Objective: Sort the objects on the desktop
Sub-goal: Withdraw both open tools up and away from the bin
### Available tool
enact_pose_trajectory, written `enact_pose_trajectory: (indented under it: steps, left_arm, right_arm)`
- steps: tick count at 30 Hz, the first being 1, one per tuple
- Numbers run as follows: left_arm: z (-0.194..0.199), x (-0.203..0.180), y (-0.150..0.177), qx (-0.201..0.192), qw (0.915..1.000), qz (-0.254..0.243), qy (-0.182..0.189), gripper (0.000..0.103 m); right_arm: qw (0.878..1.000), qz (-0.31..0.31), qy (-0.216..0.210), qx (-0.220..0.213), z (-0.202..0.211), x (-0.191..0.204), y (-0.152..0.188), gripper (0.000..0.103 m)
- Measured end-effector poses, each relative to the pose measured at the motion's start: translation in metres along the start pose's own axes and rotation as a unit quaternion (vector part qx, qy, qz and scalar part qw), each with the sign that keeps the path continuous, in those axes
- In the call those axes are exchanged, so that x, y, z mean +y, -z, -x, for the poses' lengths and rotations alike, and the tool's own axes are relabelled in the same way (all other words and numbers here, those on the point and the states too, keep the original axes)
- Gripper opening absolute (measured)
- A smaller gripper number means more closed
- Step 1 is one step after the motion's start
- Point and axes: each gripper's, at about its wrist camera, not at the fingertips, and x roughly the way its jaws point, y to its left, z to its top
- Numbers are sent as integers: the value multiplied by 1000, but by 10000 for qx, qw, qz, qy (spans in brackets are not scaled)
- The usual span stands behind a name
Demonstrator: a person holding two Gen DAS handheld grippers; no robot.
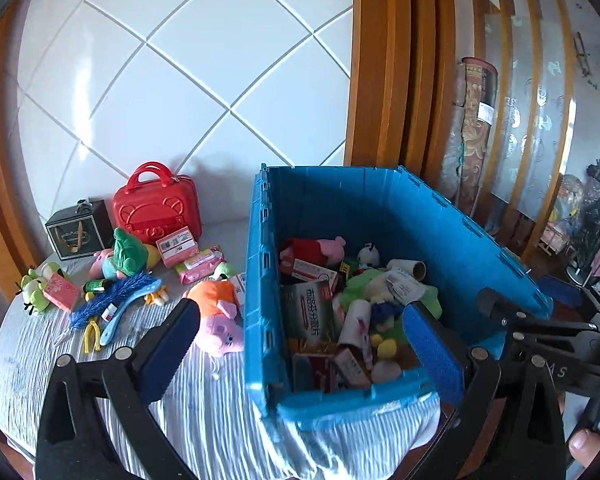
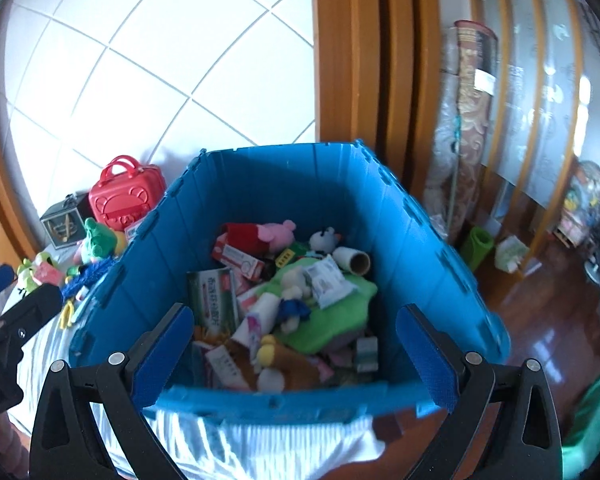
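Above the near rim of the blue crate (image 1: pixel 380 208), the left tongs (image 1: pixel 300 344) are pointing downward at a moderate slant, jaws standing wide apart with nothing between the pads. One blue pad is lying over the tabletop (image 1: pixel 204 400) at 9 o'clock of the crate; the other is lying over the crate's near right corner. The right tongs (image 2: pixel 296 352) are hanging over the same near rim, tilted down into the crate, jaws likewise spread wide and gripping nothing. In the left wrist view, the right tongs are showing at 3 o'clock, close beside the left ones.

The crate is sitting at the tabletop's right end, its near edge overhanging the white cloth slightly. Its walls are standing tall on all four sides, leaving access from above only. Inside, sorted items are lying piled: a green plush (image 2: pixel 332 312), a cardboard tube (image 2: pixel 356 260), a panda toy (image 2: pixel 326 238) and several printed cartons.

At 9 to 10 o'clock of the crate, unsorted objects are lying on the cloth: a pink pig plush (image 1: pixel 218 316) touching the crate wall, a blue brush (image 1: pixel 116 300), yellow pliers (image 1: pixel 90 336), a tissue pack (image 1: pixel 200 266), a red toy case (image 1: pixel 158 204) and a dark box (image 1: pixel 78 232) against the tiled wall (image 1: pixel 180 60). Open cloth is remaining at 7 o'clock, near the tabletop edge.
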Motion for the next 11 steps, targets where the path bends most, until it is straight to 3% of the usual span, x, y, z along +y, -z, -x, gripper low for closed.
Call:
enact_pose_trajectory:
  steps: [11]
  left_arm:
    - [56, 19, 34, -25, 9992, -130, 364, 103]
  right_arm:
    - [9984, -153, 512, -189, 65, 24, 35, 103]
